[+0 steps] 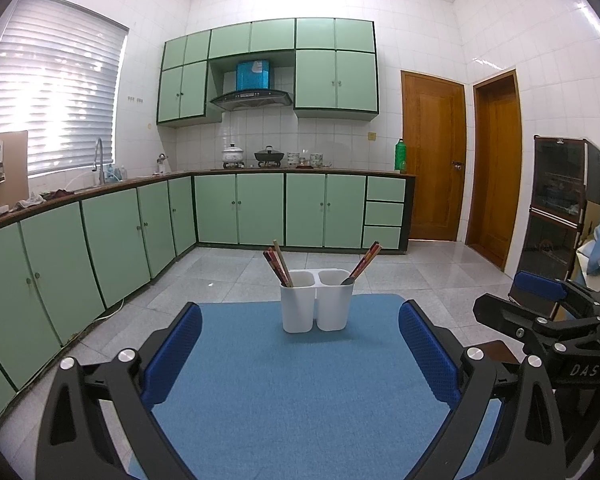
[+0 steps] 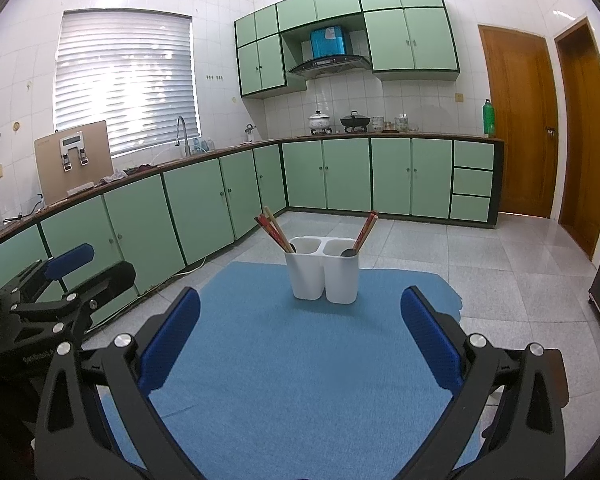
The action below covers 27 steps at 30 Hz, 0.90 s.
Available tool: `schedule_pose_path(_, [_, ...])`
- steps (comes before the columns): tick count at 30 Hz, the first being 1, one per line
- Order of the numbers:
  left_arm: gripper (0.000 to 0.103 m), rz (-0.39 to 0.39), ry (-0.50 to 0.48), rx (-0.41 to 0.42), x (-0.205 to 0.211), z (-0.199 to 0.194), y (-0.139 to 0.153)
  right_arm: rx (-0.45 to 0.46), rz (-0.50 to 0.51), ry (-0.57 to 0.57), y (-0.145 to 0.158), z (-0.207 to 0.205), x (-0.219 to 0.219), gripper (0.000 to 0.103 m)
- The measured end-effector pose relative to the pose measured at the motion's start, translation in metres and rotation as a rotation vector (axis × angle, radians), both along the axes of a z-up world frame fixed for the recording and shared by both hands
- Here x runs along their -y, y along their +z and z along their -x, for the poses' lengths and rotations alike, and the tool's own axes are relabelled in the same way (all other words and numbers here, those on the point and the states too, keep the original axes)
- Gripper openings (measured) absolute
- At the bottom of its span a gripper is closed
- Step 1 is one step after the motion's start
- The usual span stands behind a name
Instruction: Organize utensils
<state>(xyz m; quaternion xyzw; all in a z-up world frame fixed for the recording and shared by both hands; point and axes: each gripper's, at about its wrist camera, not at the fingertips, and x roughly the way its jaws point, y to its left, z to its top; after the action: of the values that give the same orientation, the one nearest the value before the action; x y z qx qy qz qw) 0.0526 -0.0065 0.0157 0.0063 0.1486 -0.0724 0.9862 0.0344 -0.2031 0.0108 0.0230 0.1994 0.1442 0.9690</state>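
Note:
A white two-cup utensil holder (image 1: pixel 317 300) (image 2: pixel 322 275) stands upright at the far end of a blue mat (image 1: pixel 292 380) (image 2: pixel 300 360). Its left cup holds several chopsticks (image 1: pixel 278 262) (image 2: pixel 272 231). Its right cup holds red chopsticks (image 1: pixel 366 258) (image 2: pixel 366 229) and a dark spoon (image 1: pixel 348 280) (image 2: pixel 349 252). My left gripper (image 1: pixel 300 334) is open and empty, hovering over the mat short of the holder. My right gripper (image 2: pixel 300 322) is open and empty, likewise short of the holder. Each gripper shows at the edge of the other's view.
Green kitchen cabinets (image 1: pixel 140 232) (image 2: pixel 204 208) run along the left and back walls. Grey tiled floor (image 1: pixel 420 272) surrounds the mat. A dark cabinet (image 1: pixel 556 204) stands at the right, beside two wooden doors (image 1: pixel 432 156).

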Motion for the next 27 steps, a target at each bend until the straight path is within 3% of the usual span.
schedule_pose_path(27, [0.097, 0.001, 0.015, -0.013, 0.0027, -0.0018, 0.0009, -0.010, -0.002, -0.002, -0.0033, -0.0032, 0.0016, 0.097])
